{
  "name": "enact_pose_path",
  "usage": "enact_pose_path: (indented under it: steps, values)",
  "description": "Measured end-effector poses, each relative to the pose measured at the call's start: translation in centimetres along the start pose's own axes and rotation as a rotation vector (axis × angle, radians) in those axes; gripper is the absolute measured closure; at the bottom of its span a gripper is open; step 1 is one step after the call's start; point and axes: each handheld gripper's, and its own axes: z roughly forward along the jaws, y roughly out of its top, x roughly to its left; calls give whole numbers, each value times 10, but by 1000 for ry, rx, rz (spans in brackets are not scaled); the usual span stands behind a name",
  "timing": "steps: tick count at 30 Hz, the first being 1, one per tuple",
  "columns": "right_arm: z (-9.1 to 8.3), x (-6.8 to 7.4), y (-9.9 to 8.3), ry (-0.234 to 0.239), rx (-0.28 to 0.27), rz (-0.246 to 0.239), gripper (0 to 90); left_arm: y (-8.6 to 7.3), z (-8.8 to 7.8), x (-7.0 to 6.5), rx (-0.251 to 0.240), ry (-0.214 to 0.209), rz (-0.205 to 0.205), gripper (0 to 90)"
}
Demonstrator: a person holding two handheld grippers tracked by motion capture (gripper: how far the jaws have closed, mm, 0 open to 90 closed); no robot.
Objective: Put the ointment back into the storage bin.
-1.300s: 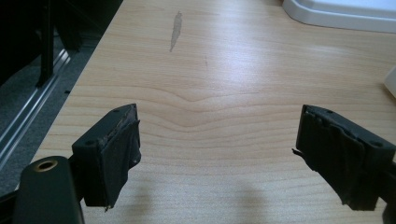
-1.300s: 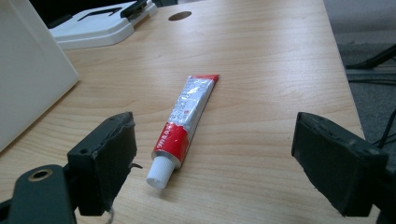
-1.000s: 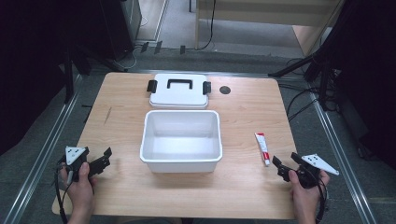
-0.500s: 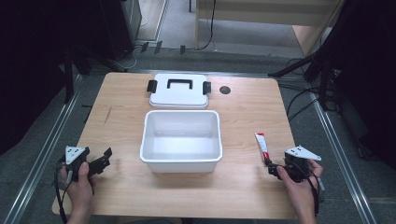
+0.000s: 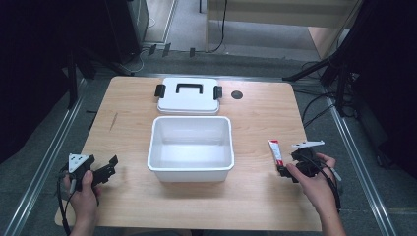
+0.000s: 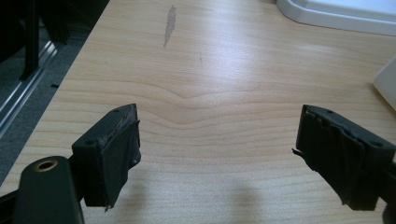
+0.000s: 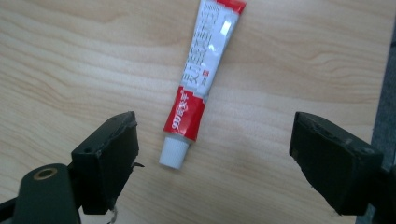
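A: What's different from a second ago?

B: The right gripper (image 5: 286, 170) has come in from the table's (image 5: 255, 196) edge toward the tube (image 5: 275, 152) and now sits at its cap end. The left gripper (image 5: 109, 166) hasn't budged.

A: So the tube is the target?

B: I'd judge so. In the right gripper view the tube (image 7: 198, 79) lies between the spread jaws, nearer the left one, cap toward the camera, nothing touching it. The right gripper (image 7: 212, 163) is released, so the pick-up hasn't begun.

A: Where's the tube relative to the box (image 5: 191, 147)?

B: To the right of the box, well apart from it, flat on the wood. The lid (image 5: 188, 96) lies just behind the box.

A: How does it look?

B: Slim, white body, red bands at both ends, white screw cap, red print.

A: And the left gripper (image 6: 217, 154)?

B: Released too, with bare wood between its jaws, left of the box.
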Motion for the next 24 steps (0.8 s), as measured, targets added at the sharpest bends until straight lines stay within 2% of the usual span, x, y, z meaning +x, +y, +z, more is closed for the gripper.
enact_pose_path:
  steps: [3,5,8,15,20,24]
  values:
    - [4,1,7,-4,77,-17,141,0,0,0,0,0,-1,144]
    - [5,2,11,-27,111,-28,143,0,0,0,-1,0,-2,145]
    - [5,4,21,-28,166,-51,141,0,0,0,1,0,-3,145]
    - [17,8,42,-68,346,-94,129,0,1,1,1,-2,-8,144]
    - [25,7,51,-64,399,-94,138,0,1,1,6,-2,-10,145]
    - [27,4,60,-57,431,-77,184,0,1,1,6,1,-11,145]
